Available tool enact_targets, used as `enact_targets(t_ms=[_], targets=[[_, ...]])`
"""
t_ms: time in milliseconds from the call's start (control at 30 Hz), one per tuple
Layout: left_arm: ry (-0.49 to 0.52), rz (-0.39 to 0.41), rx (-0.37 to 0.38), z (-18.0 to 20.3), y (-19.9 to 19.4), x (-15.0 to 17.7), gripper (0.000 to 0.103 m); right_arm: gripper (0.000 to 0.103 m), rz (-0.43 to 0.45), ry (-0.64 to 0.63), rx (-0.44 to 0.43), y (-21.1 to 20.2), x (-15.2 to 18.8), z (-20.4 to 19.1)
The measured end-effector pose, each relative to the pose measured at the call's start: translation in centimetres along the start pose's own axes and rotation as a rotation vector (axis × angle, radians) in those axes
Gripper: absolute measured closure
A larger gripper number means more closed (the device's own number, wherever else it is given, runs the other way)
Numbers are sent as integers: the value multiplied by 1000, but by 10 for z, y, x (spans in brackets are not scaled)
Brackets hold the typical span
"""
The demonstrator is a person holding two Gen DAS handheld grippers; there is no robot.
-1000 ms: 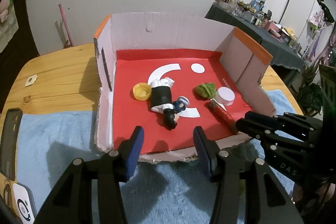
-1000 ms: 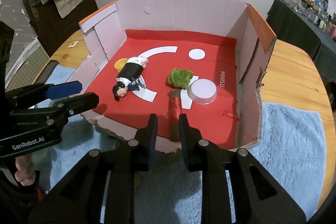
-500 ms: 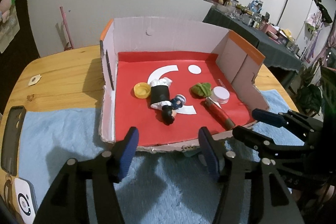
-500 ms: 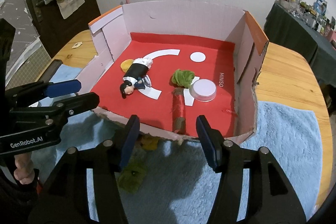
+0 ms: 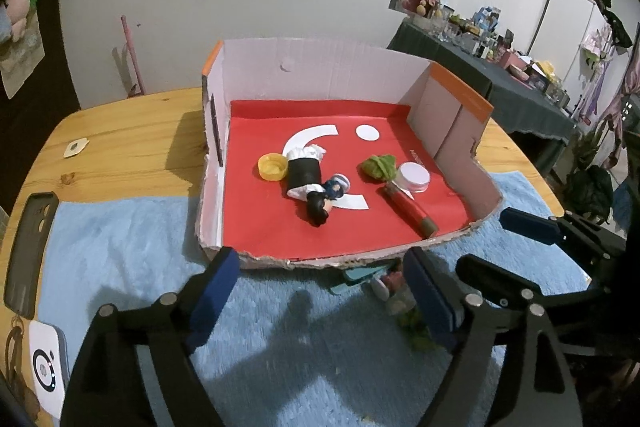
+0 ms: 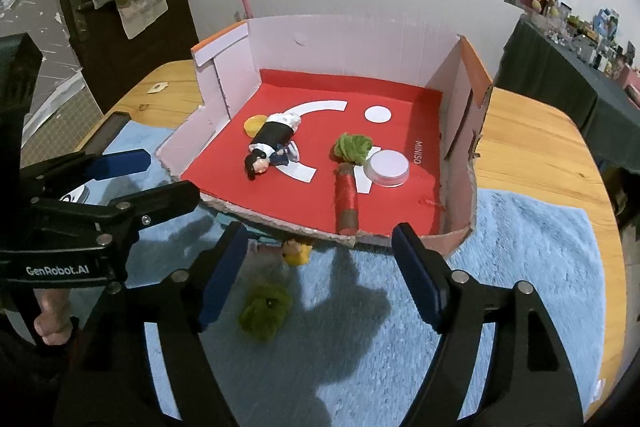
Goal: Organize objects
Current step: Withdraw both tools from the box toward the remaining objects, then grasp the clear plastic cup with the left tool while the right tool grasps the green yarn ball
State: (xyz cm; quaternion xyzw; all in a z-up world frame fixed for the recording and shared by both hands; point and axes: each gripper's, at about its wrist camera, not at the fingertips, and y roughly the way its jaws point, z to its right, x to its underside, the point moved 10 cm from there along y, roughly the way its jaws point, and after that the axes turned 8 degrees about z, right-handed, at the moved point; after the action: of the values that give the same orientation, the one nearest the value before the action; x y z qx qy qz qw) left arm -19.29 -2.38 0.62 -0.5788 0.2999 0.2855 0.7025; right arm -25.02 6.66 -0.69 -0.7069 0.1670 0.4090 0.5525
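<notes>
On the wooden tabletop (image 5: 132,143), partly over a blue towel (image 5: 120,243), sits a shallow cardboard box (image 5: 320,75) with a red floor and a torn front edge. Lying on the box floor are a yellow cap (image 5: 273,166), a doll figure in black and white (image 5: 310,183) on its side just beside the cap, a green fuzzy piece (image 5: 378,166), a white round lid (image 5: 414,177) and a red cylinder (image 5: 408,206) whose brown end reaches the front edge. Left tongs (image 5: 320,291) hang released over the towel just before the box, blue pads well apart. Right tongs (image 6: 318,271) are likewise released and empty, hovering before the box front. On the towel outside the box lie a green fuzzy toy (image 6: 265,311) and a small yellow figure (image 6: 296,250), the latter at the torn edge. A dark phone case (image 5: 28,251) rests at the towel's left margin.
</notes>
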Motion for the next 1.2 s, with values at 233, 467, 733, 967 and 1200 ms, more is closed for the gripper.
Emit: enact_targets(t_ms=[233, 467, 733, 967, 1200], targets=[[-4, 4, -5, 2, -8, 6, 12, 24, 13, 2, 4, -13, 8, -1], [4, 14, -26, 3, -17, 18, 4, 17, 15, 0, 0, -21, 20, -4], [-2, 5, -44, -2, -21, 36, 0, 17, 3, -7, -1, -26, 41, -11], [-4, -12, -46, -4, -20, 52, 0, 17, -13, -6, 0, -24, 57, -14], [-10, -20, -26, -5, -19, 57, 4, 17, -46, -25, 2, -11, 70, -18]])
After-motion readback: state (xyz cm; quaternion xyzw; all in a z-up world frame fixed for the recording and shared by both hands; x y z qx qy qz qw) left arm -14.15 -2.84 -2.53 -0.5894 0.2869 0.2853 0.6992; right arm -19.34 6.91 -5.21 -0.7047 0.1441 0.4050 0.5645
